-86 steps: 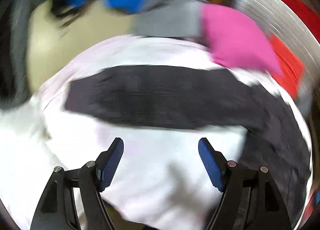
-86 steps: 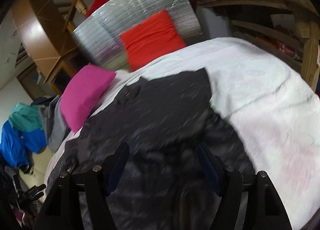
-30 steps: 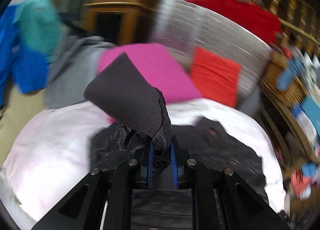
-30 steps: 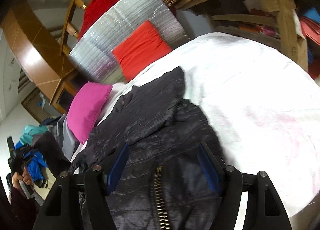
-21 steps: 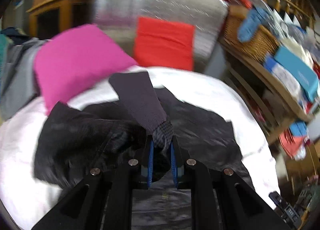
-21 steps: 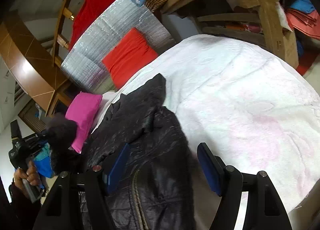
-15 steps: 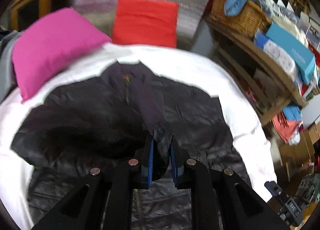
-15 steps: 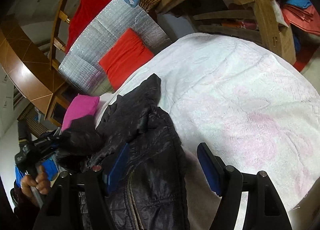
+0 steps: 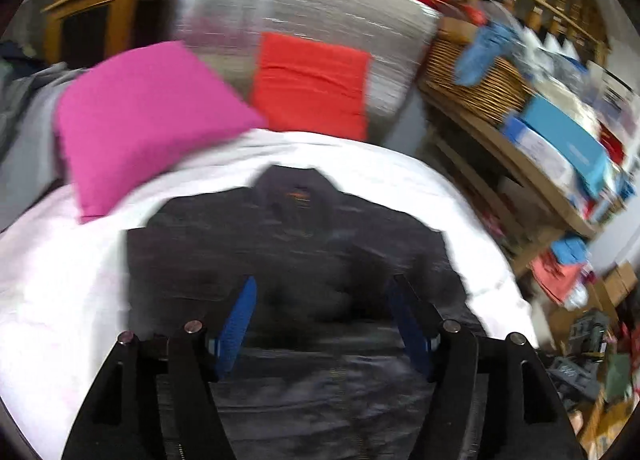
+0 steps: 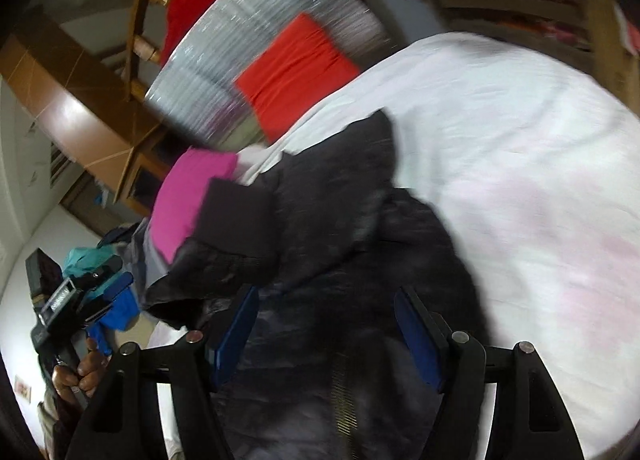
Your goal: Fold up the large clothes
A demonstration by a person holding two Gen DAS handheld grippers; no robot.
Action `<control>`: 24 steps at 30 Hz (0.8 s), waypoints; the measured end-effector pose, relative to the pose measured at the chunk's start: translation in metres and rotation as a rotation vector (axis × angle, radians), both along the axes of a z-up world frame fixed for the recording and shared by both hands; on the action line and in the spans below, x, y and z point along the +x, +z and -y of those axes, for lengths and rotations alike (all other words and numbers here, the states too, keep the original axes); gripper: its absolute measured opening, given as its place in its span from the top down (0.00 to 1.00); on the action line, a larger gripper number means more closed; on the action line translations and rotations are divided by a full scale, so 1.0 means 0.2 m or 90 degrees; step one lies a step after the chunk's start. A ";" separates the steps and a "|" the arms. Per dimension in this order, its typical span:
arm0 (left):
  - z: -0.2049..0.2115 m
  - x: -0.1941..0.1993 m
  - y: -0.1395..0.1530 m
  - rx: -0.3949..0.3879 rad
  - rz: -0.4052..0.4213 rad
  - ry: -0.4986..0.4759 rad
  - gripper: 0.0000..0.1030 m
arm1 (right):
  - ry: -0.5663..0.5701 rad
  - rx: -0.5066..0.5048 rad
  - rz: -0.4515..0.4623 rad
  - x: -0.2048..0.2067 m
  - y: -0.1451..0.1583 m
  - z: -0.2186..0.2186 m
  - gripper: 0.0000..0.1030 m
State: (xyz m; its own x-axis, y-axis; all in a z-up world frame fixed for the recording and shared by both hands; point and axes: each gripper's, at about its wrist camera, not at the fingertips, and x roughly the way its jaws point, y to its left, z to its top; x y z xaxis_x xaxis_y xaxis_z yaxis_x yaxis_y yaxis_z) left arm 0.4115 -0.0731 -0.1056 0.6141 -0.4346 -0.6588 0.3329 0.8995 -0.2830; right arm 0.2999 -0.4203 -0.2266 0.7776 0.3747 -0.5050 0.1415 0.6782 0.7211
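Observation:
A dark padded jacket (image 9: 296,260) lies front up on the white bed cover (image 9: 60,280), collar (image 9: 294,190) at the far end. My left gripper (image 9: 324,320) hovers over its chest; its jaws are opening with nothing pinched between the blue pads. In the right wrist view the jacket (image 10: 360,252) has one sleeve (image 10: 240,220) lying across its near side, and its zip (image 10: 344,388) runs below my right gripper (image 10: 326,336), which is open and empty above the fabric. The left gripper (image 10: 108,300) shows there at the far left, held by a hand (image 10: 80,372), clear of the sleeve.
A pink pillow (image 9: 140,116) and a red cushion (image 9: 312,84) lean at the head of the bed against a silver panel (image 9: 300,8). A wicker basket (image 9: 476,88) and boxes crowd a wooden shelf (image 9: 540,180) on the right. Clothes hang at the left.
The left gripper carried the sleeve cuff across the jacket, then let it go and opened. The right gripper stayed open and shifted a little over the jacket.

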 end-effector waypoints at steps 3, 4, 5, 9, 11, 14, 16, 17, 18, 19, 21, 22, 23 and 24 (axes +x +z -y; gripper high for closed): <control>-0.20 0.09 -0.07 0.000 -0.027 0.071 0.33 | 0.019 0.058 -0.004 0.16 0.00 -0.04 0.25; -0.25 0.11 -0.10 0.004 -0.036 0.089 0.33 | 0.020 0.080 -0.006 0.19 -0.01 -0.04 0.25; -0.32 0.14 -0.14 0.014 -0.046 0.112 0.33 | 0.021 0.106 -0.005 0.23 -0.01 -0.04 0.25; -0.46 0.21 -0.27 0.034 -0.069 0.159 0.33 | 0.021 0.157 -0.059 0.38 -0.04 -0.04 0.20; -0.52 0.22 -0.32 0.036 -0.084 0.167 0.33 | 0.022 0.187 -0.102 0.43 -0.11 -0.06 0.20; -0.54 0.23 -0.41 0.038 -0.105 0.167 0.33 | -0.001 0.192 -0.144 0.43 -0.21 -0.08 0.20; -0.56 0.22 -0.42 0.051 -0.108 0.162 0.33 | -0.011 0.193 -0.154 0.40 -0.26 -0.09 0.20; -0.55 0.22 -0.43 0.060 -0.107 0.160 0.33 | -0.007 0.191 -0.162 0.39 -0.28 -0.09 0.20; -0.54 0.22 -0.43 0.070 -0.103 0.157 0.33 | -0.001 0.190 -0.167 0.38 -0.29 -0.09 0.20; -0.53 0.22 -0.43 0.076 -0.100 0.155 0.33 | 0.005 0.190 -0.167 0.37 -0.30 -0.10 0.20; -0.51 0.24 -0.43 0.093 -0.089 0.151 0.33 | 0.018 0.185 -0.164 0.37 -0.29 -0.11 0.21; -0.50 0.24 -0.43 0.101 -0.085 0.151 0.33 | 0.030 0.178 -0.166 0.38 -0.29 -0.13 0.21; -0.49 0.24 -0.44 0.108 -0.084 0.149 0.33 | 0.042 0.167 -0.173 0.40 -0.29 -0.17 0.21; -0.48 0.25 -0.44 0.112 -0.086 0.147 0.33 | 0.048 0.157 -0.178 0.42 -0.30 -0.19 0.21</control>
